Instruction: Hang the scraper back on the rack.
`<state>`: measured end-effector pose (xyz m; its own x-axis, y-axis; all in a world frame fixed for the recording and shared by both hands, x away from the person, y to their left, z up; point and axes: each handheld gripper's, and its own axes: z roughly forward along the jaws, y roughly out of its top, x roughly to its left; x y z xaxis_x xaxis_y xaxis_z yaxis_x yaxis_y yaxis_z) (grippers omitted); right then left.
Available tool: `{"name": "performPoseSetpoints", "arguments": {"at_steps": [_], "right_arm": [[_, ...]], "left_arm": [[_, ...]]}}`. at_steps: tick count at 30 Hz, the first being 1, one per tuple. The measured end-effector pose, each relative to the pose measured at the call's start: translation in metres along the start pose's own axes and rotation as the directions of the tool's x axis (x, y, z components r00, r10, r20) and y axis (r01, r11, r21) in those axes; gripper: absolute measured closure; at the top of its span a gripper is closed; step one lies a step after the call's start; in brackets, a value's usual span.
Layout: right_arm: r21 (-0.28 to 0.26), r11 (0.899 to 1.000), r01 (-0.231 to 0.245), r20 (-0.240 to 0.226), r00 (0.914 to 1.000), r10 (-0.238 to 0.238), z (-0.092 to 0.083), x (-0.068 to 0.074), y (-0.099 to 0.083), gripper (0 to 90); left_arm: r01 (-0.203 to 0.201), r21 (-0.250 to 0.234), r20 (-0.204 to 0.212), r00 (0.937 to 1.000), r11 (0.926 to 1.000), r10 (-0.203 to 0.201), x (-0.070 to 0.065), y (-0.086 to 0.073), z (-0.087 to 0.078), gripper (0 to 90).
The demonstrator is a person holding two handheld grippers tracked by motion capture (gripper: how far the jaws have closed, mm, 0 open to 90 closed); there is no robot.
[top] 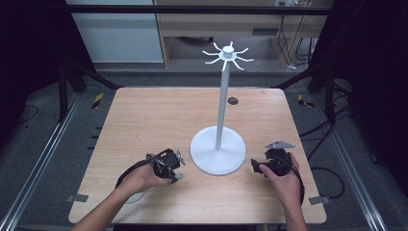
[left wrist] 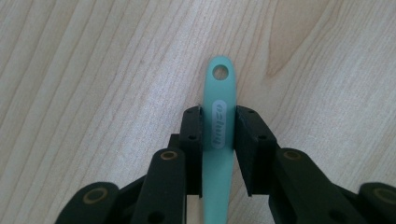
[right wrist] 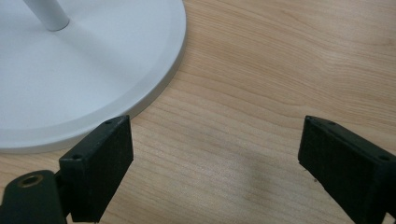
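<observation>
Teal handle (left wrist: 218,126): lies flat on the wooden table (top: 159,115), long axis along the left gripper (left wrist: 218,133), holed end pointing away from it. Jaws clamped on its sides. Right gripper (right wrist: 215,163): jaws spread wide, nothing between them, beside the white stand's base (right wrist: 84,70).

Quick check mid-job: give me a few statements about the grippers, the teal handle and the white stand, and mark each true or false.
1. The left gripper has a teal handle between its jaws. True; the pads sit against both sides of it.
2. The teal handle has a hole at its far end. True.
3. The right gripper is clamped on the white stand. False; its jaws stand wide apart with only bare table between them, beside the stand's round base.
4. The white stand lies tipped over on the table. False; it stands upright, with its hook arms at the top.
5. Something hangs from the stand's hooks. False; the hooks are bare.
</observation>
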<state>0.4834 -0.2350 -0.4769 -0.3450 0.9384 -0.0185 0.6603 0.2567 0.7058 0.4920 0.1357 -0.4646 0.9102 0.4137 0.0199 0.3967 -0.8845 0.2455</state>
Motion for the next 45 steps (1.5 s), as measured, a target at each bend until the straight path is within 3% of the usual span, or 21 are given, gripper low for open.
{"name": "performPoseSetpoints", "arguments": {"at_steps": [8,16,17,18,29,31,34,42,45], "right_arm": [[0.0,1.0,0.005,0.004,1.0,-0.005,0.001,0.001,0.0,10.7],[0.006,1.0,-0.002,0.011,0.9999,0.002,0.002,-0.001,-0.001,10.6],[0.006,1.0,-0.007,0.009,0.9999,0.007,0.002,-0.001,-0.001,10.7],[0.006,1.0,-0.007,0.009,0.9999,0.007,0.002,-0.001,-0.001,10.7],[-0.002,1.0,-0.006,0.017,0.9998,0.006,0.003,-0.001,-0.001,10.6],[-0.002,1.0,-0.014,0.014,0.9998,0.014,0.002,-0.002,-0.001,10.6],[-0.004,1.0,-0.014,0.016,0.9998,0.014,0.002,-0.002,-0.001,10.6],[-0.001,1.0,-0.012,0.016,0.9998,0.012,0.002,-0.001,-0.002,10.6],[-0.002,1.0,-0.005,0.02,0.9998,0.005,0.003,-0.001,-0.001,10.6]], "left_arm": [[-0.007,-0.033,-0.028,0.9996,0.9994,0.006,-0.003,-0.004,-0.003,73.6],[0.012,-0.142,-0.06,0.998,0.9898,-0.021,-0.005,-0.018,-0.026,73.7],[0.016,-0.172,-0.063,0.9976,0.985,-0.027,-0.005,-0.023,-0.032,73.7],[0.016,-0.172,-0.063,0.9976,0.985,-0.027,-0.005,-0.023,-0.032,73.7],[0.036,-0.306,-0.093,0.9934,0.9514,-0.067,-0.011,-0.043,-0.06,73.7],[0.047,-0.335,-0.092,0.9924,0.941,-0.082,-0.011,-0.047,-0.065,73.7],[0.046,-0.347,-0.095,0.9919,0.9367,-0.084,-0.01,-0.05,-0.07,73.7],[0.076,-0.399,-0.092,0.9882,0.914,-0.122,-0.007,-0.062,-0.082,73.7],[0.089,-0.424,-0.095,0.9853,0.9014,-0.142,-0.007,-0.066,-0.086,73.7]]}}
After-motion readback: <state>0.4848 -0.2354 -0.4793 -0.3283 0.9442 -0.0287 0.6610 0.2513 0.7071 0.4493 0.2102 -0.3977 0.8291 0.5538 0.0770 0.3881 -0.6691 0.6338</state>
